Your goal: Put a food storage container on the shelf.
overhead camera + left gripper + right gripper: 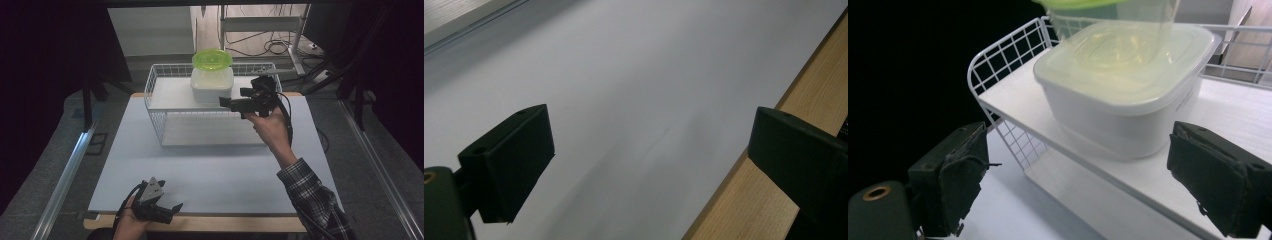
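Here the right tool (226, 102), its jaws apart and holding nothing, hangs just beside the white lidded plastic container (212, 85) on the white wire rack's (160, 75) upper shelf; the left tool (172, 207), also apart, rests at the surface's (210, 170) near edge

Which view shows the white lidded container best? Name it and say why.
The right gripper view: the white container sits close, lid and side wall clear, on the rack's upper shelf. The high view shows it small under a green container. The left gripper view faces the mat.
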A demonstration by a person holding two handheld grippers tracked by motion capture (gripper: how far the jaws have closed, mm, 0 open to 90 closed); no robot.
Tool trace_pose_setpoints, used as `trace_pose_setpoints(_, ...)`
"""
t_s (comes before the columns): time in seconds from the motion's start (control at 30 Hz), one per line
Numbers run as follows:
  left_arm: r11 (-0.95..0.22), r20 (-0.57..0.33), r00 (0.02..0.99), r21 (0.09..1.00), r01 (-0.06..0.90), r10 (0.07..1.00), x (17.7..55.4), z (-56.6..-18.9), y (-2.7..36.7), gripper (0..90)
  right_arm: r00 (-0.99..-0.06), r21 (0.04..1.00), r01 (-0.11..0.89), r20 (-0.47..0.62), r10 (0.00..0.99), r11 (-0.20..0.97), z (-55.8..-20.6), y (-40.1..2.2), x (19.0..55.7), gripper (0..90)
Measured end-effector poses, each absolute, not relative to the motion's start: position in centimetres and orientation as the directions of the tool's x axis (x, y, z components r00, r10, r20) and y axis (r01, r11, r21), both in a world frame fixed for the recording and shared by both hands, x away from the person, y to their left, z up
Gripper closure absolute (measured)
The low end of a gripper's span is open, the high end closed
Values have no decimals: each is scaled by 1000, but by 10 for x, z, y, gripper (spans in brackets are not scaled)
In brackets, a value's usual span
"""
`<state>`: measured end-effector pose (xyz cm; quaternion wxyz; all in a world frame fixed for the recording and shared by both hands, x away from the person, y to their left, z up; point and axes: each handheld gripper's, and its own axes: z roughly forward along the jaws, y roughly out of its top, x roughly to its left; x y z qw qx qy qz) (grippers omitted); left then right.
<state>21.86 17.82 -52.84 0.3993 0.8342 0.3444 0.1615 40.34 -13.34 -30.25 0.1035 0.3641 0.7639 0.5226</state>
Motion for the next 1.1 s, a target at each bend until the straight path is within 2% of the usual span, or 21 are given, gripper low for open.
trace_pose_setpoints(0.47,-448,-4,712,775,446,702,219,-529,177,44,-752,870,407,147,643,277,-323,-131,382,67)
trace_pose_setpoints(1.1,-461,1,717,767,446,697,219,-529,177,44,-778,856,389,108,619,339,-362,-133,361,55)
